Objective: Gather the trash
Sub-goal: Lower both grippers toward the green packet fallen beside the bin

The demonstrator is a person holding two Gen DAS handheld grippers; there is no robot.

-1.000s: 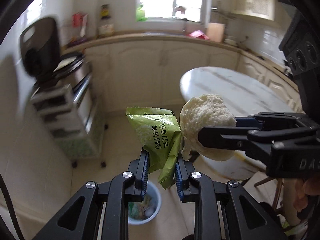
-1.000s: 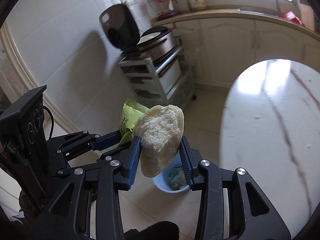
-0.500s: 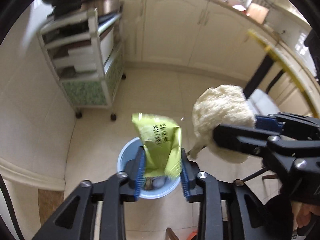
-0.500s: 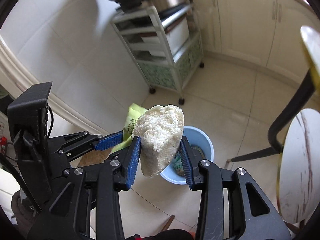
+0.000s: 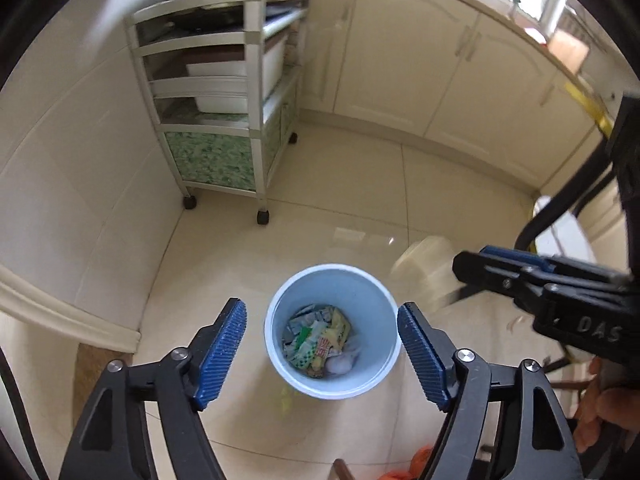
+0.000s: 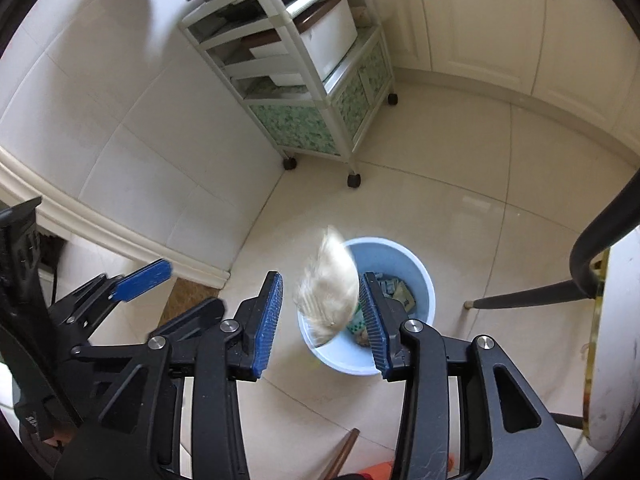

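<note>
**Both tools open above the trash bin**

Your left tool hangs directly over the light blue trash bin, its blue ribbed pads spread wide to either side of the bin's rim and holding nothing. Inside the bin, at the bottom, lie crumpled wrappers in green, yellow and white, with a pale wad beside them; the individual items are too small to tell apart.

Your right tool is also spread apart, and nothing is clamped between its pads. A pale, crumbly lump of bread, blurred by motion, sits between the open pads and over the near rim of the bin; you cannot tell whether it touches the right-hand pad. In the left wrist view the same lump appears as a faint pale smear just ahead of the right tool, beyond the bin's far right rim.

Ahead of both tools stands a wheeled metal rack on the tiled floor, carrying white tubs on its shelves. Cream cabinet doors run behind it.
</note>
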